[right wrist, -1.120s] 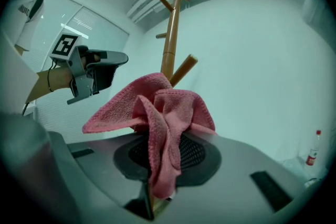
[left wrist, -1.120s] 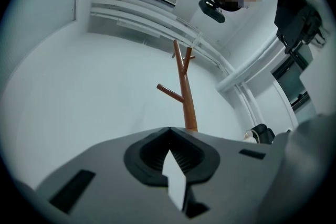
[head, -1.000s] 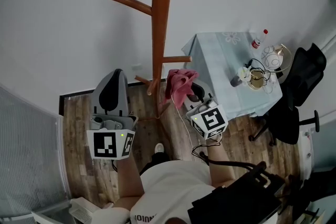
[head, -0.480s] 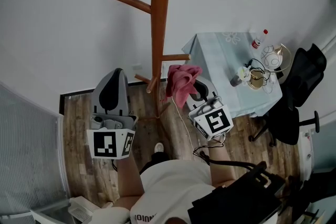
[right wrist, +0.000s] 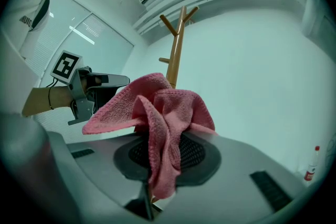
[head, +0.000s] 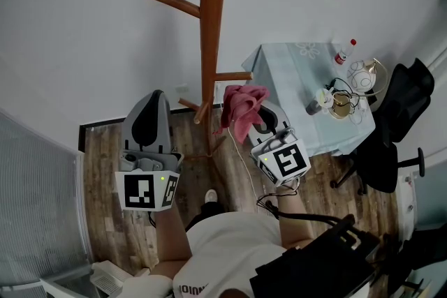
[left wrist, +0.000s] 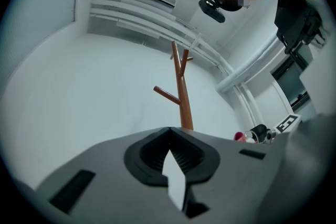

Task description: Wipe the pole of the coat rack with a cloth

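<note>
The coat rack's orange-brown wooden pole (head: 209,45) rises in front of a white wall, with pegs sticking out on both sides. It also shows in the left gripper view as a pole (left wrist: 184,105) and in the right gripper view as a pole (right wrist: 175,63). My right gripper (head: 255,116) is shut on a pink cloth (head: 239,110), which hangs just right of the pole beside a low peg. The cloth (right wrist: 163,113) is bunched over the right gripper (right wrist: 157,168). My left gripper (head: 155,101) is shut and holds nothing, left of the pole; its jaws (left wrist: 173,165) meet.
A table with a pale blue cover (head: 293,80) stands right of the rack, carrying a bottle (head: 342,52) and small items. A black office chair (head: 391,129) is further right. A glass partition (head: 35,206) runs along the left. The floor is wood.
My right gripper and the pink cloth have shifted slightly to the right, a little away from the pole. The left gripper has stayed where it was.
</note>
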The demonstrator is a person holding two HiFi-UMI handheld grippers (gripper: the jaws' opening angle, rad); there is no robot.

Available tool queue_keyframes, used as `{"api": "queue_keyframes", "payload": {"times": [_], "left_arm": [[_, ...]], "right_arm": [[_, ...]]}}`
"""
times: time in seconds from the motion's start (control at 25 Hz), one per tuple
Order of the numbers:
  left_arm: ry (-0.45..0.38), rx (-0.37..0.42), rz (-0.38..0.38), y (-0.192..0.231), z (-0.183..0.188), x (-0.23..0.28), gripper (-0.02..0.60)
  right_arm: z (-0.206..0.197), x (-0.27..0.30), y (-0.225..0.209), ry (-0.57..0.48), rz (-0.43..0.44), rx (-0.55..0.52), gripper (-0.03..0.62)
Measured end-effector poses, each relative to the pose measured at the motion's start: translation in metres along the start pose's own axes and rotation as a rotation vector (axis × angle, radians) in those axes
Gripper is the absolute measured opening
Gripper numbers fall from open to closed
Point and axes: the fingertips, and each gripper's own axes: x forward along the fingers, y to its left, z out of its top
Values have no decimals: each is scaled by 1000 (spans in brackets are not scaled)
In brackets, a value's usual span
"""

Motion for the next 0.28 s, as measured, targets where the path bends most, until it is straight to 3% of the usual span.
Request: {"api": "queue_keyframes", "payload": {"times": [0.28], "left_arm": [[4,2,5,1,-1,-1,14]], "right_arm": [[-1,0,1,-2,2,5,83]]}}
